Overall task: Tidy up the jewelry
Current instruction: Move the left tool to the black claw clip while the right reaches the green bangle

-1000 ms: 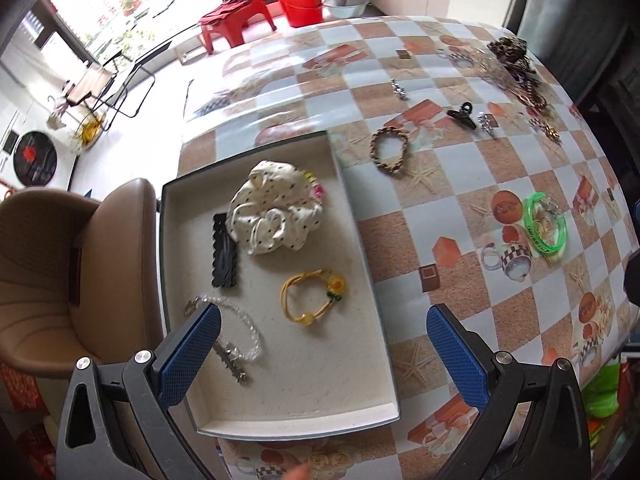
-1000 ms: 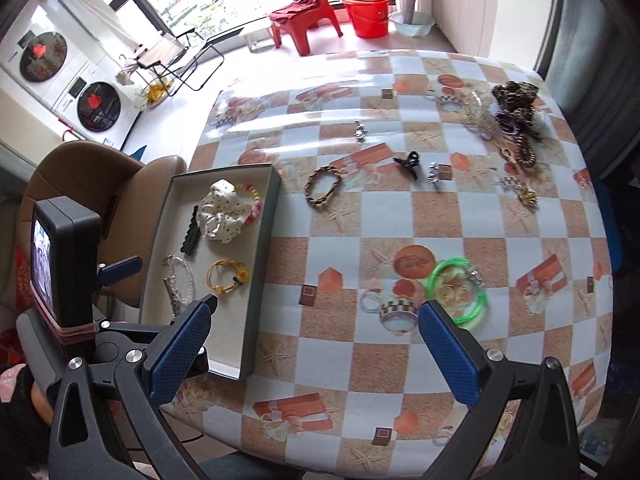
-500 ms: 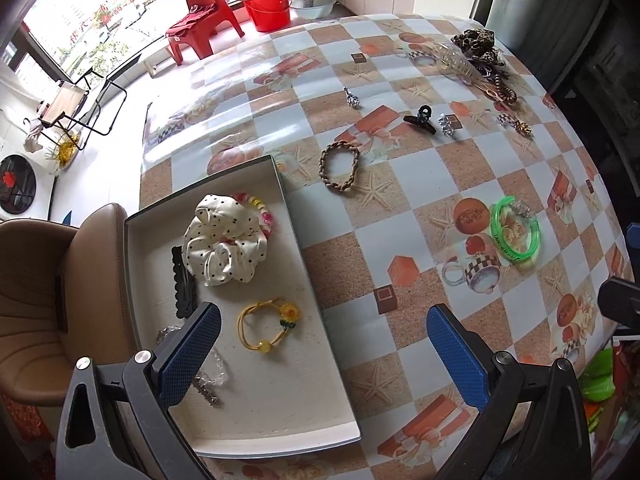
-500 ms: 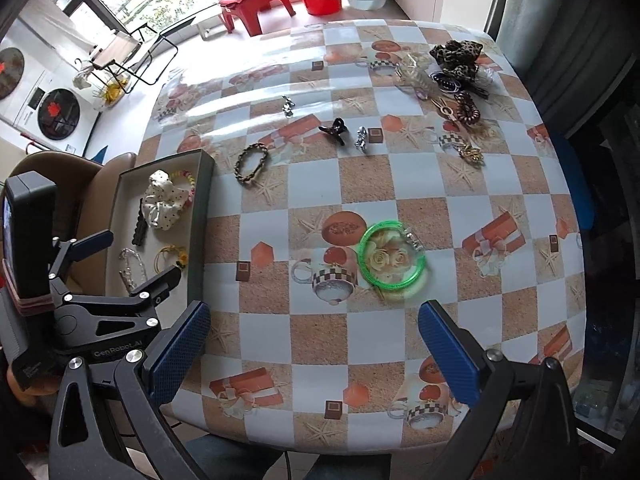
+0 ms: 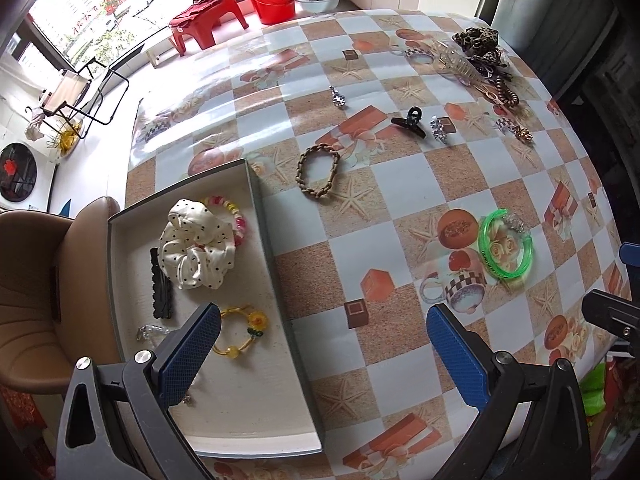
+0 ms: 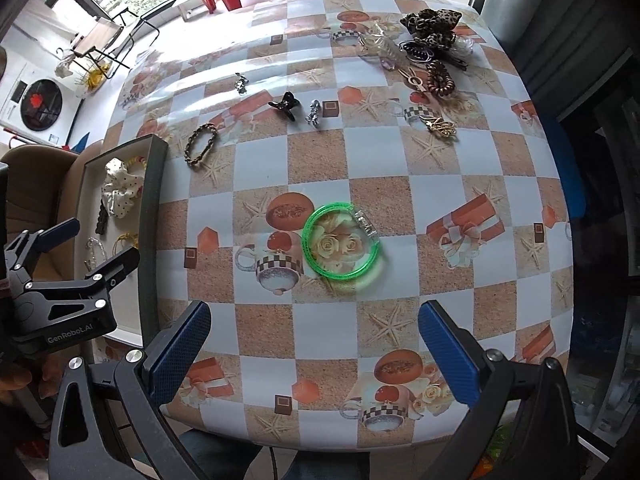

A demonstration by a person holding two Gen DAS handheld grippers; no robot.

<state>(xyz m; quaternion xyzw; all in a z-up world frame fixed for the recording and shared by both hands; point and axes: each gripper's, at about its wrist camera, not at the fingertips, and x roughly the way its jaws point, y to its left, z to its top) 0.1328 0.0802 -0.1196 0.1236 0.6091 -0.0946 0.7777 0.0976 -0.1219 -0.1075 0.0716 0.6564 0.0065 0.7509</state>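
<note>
A grey box (image 5: 260, 424) (image 6: 150, 208) at the table's left edge holds a white dotted scrunchie (image 5: 196, 246), a beaded bracelet (image 5: 230, 210), a black clip (image 5: 160, 290), a yellow flower tie (image 5: 244, 334) and a clear bracelet partly hidden behind my finger. A green bangle (image 6: 340, 246) (image 5: 506, 246) lies on the cloth just ahead of my open right gripper (image 6: 312, 352). My left gripper (image 5: 324, 354) hangs open over the box's right wall, holding nothing. A brown braided bracelet (image 5: 318, 176) (image 6: 200, 144) lies beyond the box.
A black claw clip (image 6: 285, 106), silver pieces (image 6: 314, 112) and a gold leaf clip (image 6: 438, 125) lie mid-table. A heap with a leopard scrunchie (image 6: 432, 26) sits at the far right corner. A brown chair (image 5: 36, 304) stands left of the box.
Both grippers have drifted right across the table. The green bangle now sits centred before the right gripper, and the left one has shifted from over the box toward its right wall. Both stayed open.
</note>
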